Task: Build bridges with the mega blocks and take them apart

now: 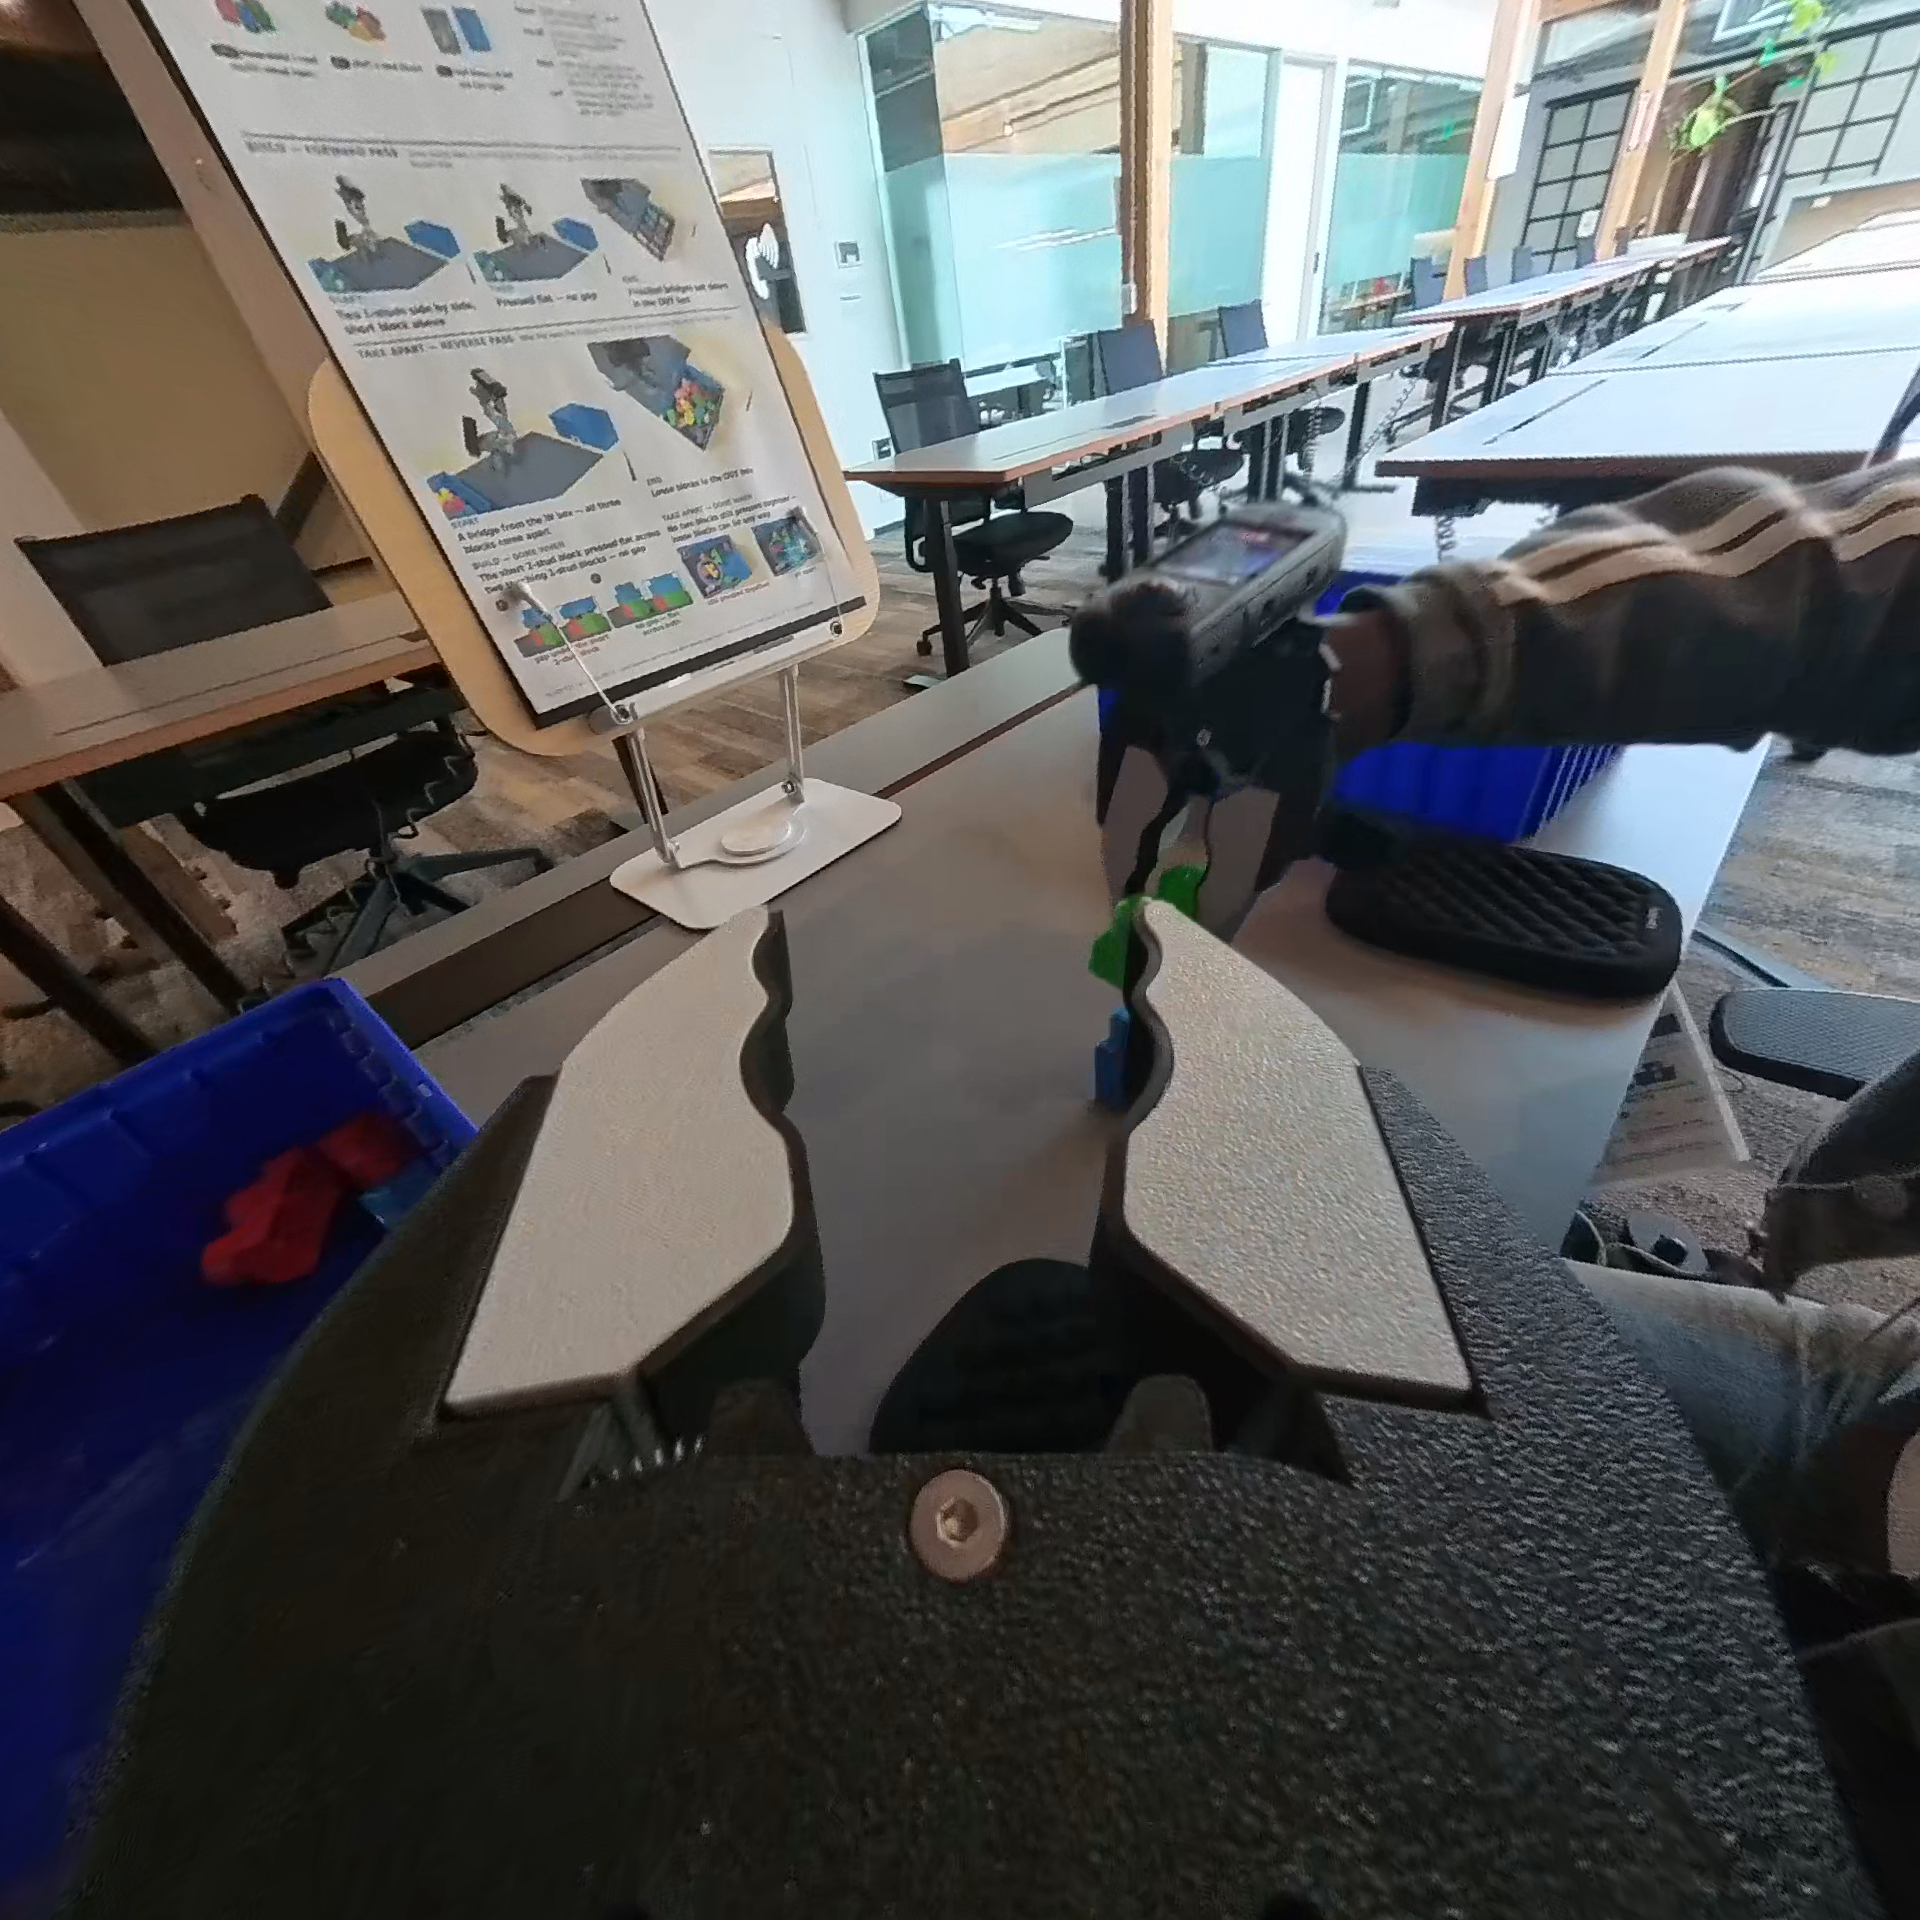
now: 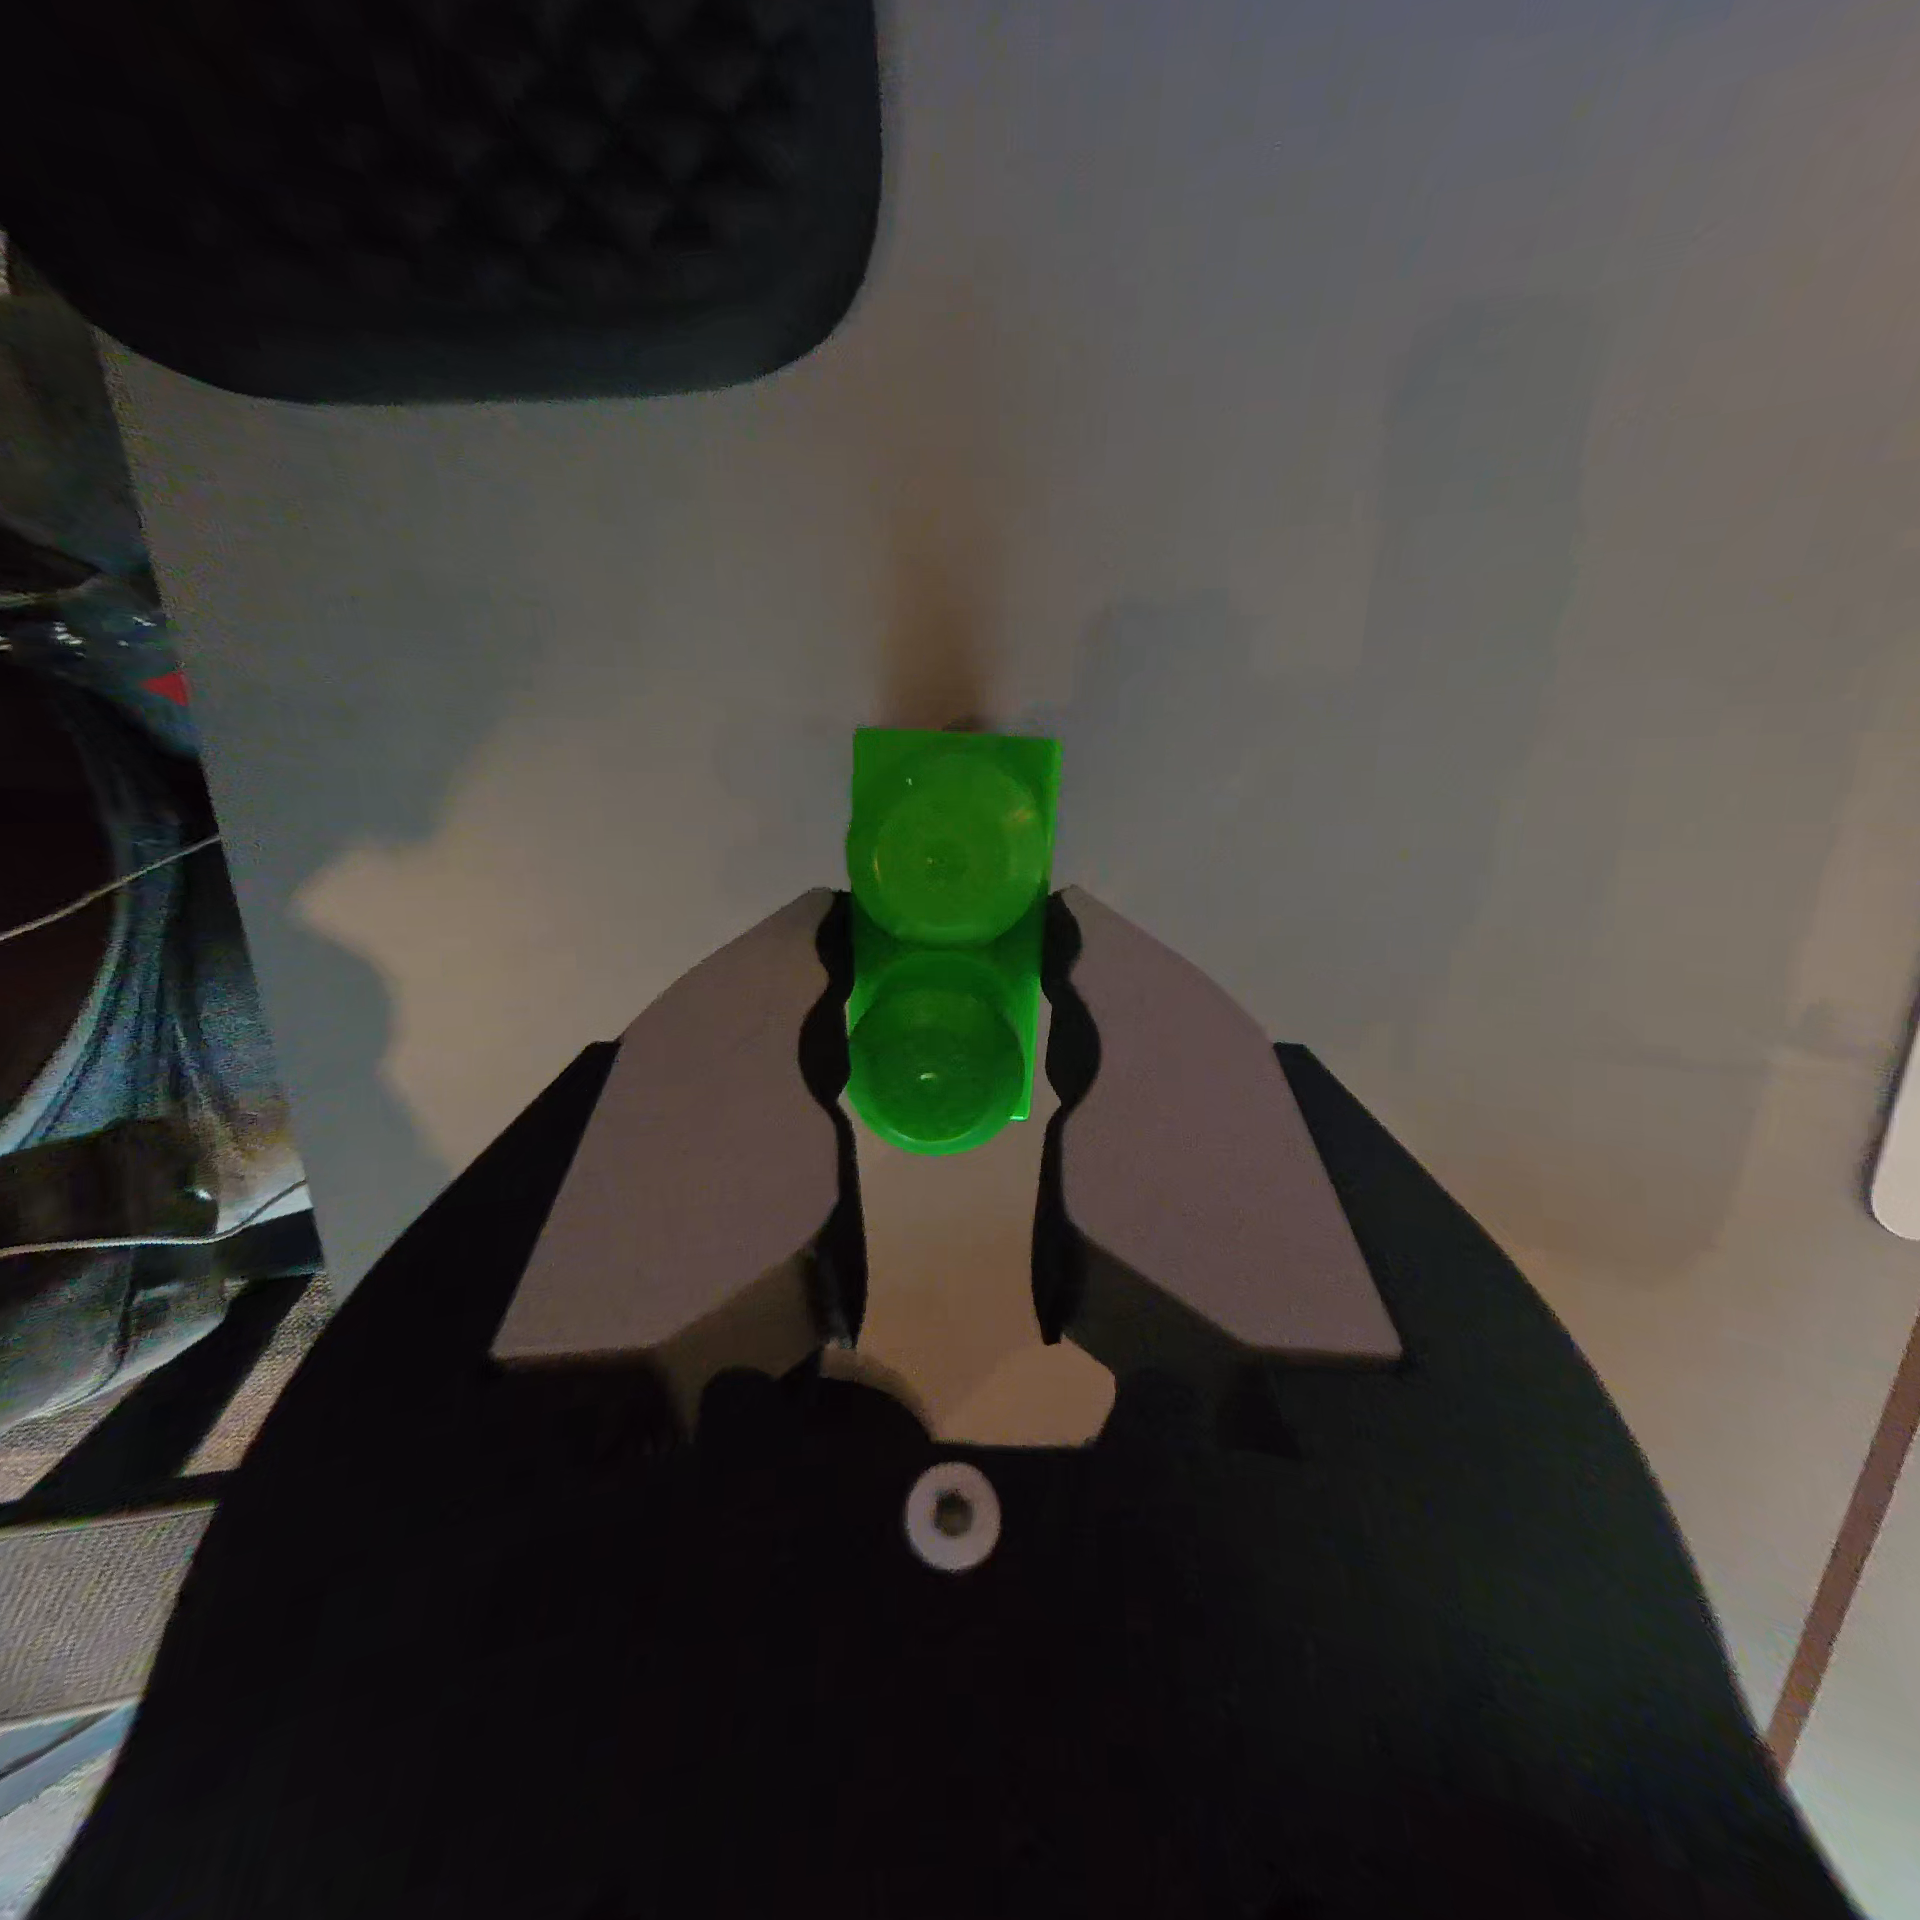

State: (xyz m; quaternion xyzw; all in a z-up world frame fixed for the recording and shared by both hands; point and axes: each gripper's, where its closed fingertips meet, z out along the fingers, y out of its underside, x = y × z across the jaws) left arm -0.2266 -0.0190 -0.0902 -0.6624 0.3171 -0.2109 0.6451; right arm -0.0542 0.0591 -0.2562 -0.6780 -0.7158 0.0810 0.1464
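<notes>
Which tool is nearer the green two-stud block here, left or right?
Right. The right tool has its fingers on either side of the green two-stud block, apparently gripping it. The left tool is open, with the block just beyond its right fingertip.

Two hand-held grippers, black bodies with pale grey fingers.

Left gripper [image 1: 951, 925]: coarse-textured black shell, wavy-edged grey fingers [image 1: 644, 1174], one silver hex screw [image 1: 958, 1525] at centre. Right gripper [image 2: 948, 904]: same black shell, same grey fingers [image 2: 717, 1122], pale ringed screw [image 2: 952, 1515]. At far right, dark olive sleeve [image 1: 1662, 613] with pale stripes.
</notes>
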